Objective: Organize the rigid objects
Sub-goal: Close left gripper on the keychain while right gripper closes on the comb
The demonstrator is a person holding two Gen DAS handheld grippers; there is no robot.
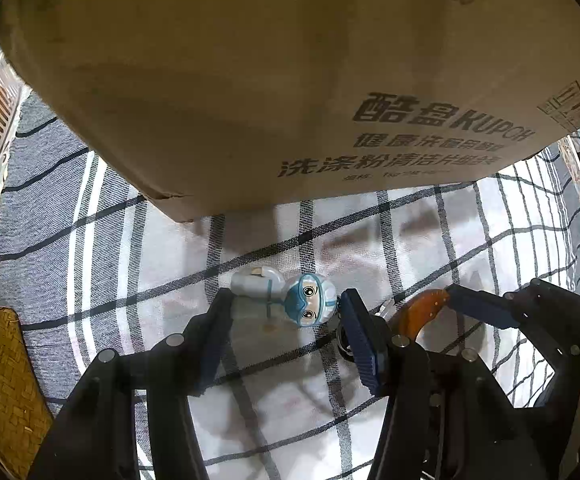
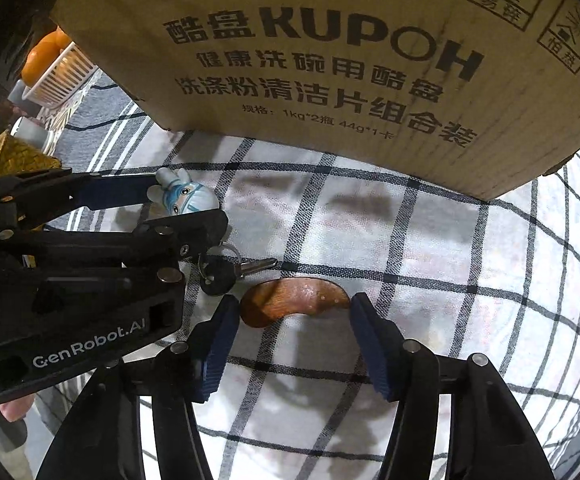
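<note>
A small figurine point(image 1: 286, 294) in blue protective gear is seen lying on the checked cloth point(image 1: 410, 232), bracketed by the left gripper point(image 1: 284, 304), whose jaws are closed against its two ends. Just beside it, a curved brown wooden piece point(image 2: 294, 300) is clamped end to end by the right gripper point(image 2: 294, 312). A key point(image 2: 230, 270) lies between the two. A cardboard box point(image 2: 330, 60) stands behind them.
</note>
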